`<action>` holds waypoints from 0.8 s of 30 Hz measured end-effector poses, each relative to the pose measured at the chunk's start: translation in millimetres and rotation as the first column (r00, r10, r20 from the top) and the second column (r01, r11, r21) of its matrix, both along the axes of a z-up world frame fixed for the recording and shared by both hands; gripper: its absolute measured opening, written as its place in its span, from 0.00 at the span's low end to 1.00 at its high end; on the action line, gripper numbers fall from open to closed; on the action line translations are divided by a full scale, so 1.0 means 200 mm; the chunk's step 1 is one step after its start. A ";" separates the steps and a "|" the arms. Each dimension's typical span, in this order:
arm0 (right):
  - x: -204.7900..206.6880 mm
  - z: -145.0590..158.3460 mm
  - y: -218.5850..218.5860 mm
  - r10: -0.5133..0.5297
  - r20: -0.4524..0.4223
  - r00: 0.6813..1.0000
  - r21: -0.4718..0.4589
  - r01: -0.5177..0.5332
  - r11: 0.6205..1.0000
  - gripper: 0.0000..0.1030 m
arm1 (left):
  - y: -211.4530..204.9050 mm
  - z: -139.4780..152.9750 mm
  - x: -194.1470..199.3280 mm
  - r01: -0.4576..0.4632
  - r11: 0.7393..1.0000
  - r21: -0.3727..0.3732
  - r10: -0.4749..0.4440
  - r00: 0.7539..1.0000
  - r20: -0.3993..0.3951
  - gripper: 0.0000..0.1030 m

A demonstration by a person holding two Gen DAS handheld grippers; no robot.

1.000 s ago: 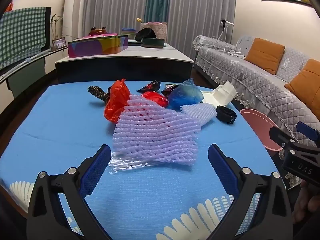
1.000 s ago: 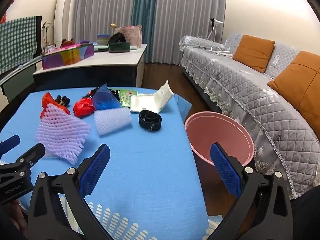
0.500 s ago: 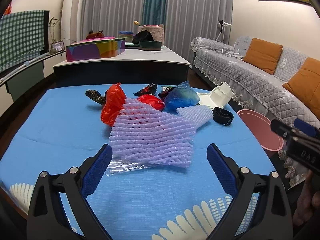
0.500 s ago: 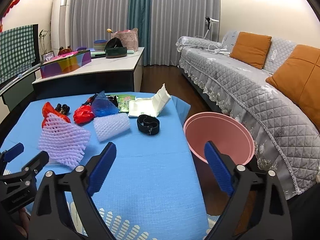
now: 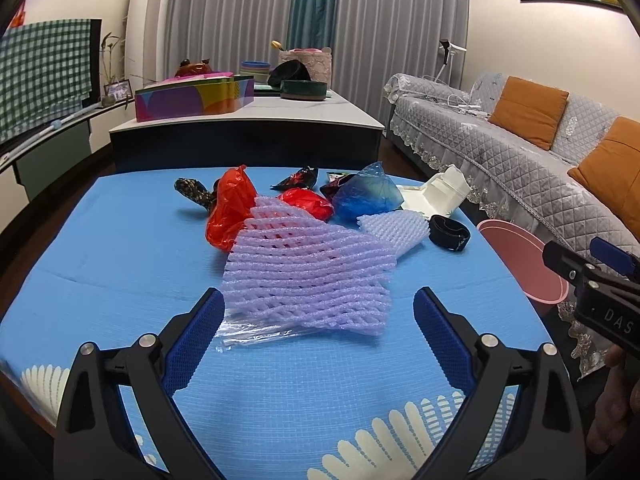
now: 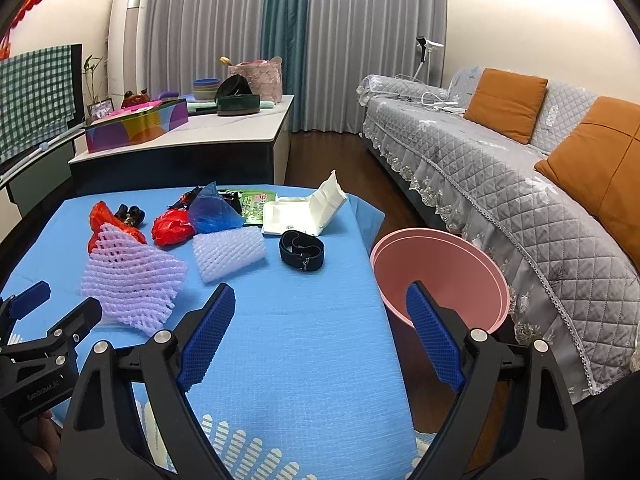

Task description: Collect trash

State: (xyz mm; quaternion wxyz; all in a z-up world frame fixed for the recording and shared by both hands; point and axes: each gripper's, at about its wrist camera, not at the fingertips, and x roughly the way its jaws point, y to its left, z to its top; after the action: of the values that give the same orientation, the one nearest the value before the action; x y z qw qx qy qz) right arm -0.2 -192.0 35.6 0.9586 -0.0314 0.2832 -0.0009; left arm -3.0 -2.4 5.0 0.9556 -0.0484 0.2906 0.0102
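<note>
Purple foam net sleeve [image 5: 308, 276] lies flat on the blue tabletop [image 5: 120, 264], just ahead of the left claw [image 5: 318, 312], which is spread wide and empty. Looks light, soft, springy; likely compresses, so pinch deep at the near edge, not the clear film [image 5: 248, 330] under it. Right claw [image 6: 320, 320] also spread, empty, near the pink bin [image 6: 440, 264].

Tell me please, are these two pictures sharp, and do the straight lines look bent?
Left wrist view: sharp on the purple foam net; fisheye curves the blue table edge; dark vignette in the corners. Right wrist view: equally sharp, the sofa bows outward, soft even indoor light, no strong glare.
</note>
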 end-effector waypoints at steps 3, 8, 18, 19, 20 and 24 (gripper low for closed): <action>0.00 0.00 0.00 0.003 -0.001 1.000 0.002 -0.003 1.000 0.83 | 0.00 0.00 0.00 0.002 1.000 -0.001 -0.002 1.000 0.001 0.89; -0.01 0.00 0.00 -0.005 0.013 1.000 0.003 0.005 1.000 0.82 | 0.00 0.00 0.00 0.007 1.000 -0.001 -0.007 1.000 -0.001 0.89; -0.01 0.02 -0.01 -0.014 0.039 0.999 0.022 0.013 1.000 0.78 | -0.01 -0.01 0.00 0.011 1.000 0.002 -0.011 1.000 -0.005 0.89; -0.01 0.02 -0.02 -0.016 0.039 0.999 0.028 0.015 0.999 0.78 | -0.01 -0.01 0.00 0.011 1.000 0.001 -0.011 1.000 -0.006 0.89; -0.01 0.02 -0.02 -0.016 0.037 0.999 0.036 0.015 0.999 0.78 | -0.01 -0.01 0.00 0.010 1.000 0.000 -0.010 1.000 -0.005 0.89; -0.01 0.01 -0.02 -0.012 0.030 0.999 0.040 0.011 0.999 0.78 | -0.01 -0.01 0.00 0.010 1.000 0.001 -0.010 1.000 -0.004 0.89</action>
State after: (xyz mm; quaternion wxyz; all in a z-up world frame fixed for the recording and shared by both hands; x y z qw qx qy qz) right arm -2.2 -196.7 38.5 0.9631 -0.0109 0.2689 -0.0014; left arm -2.9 -4.3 3.4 0.9550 -0.0464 0.2930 0.0054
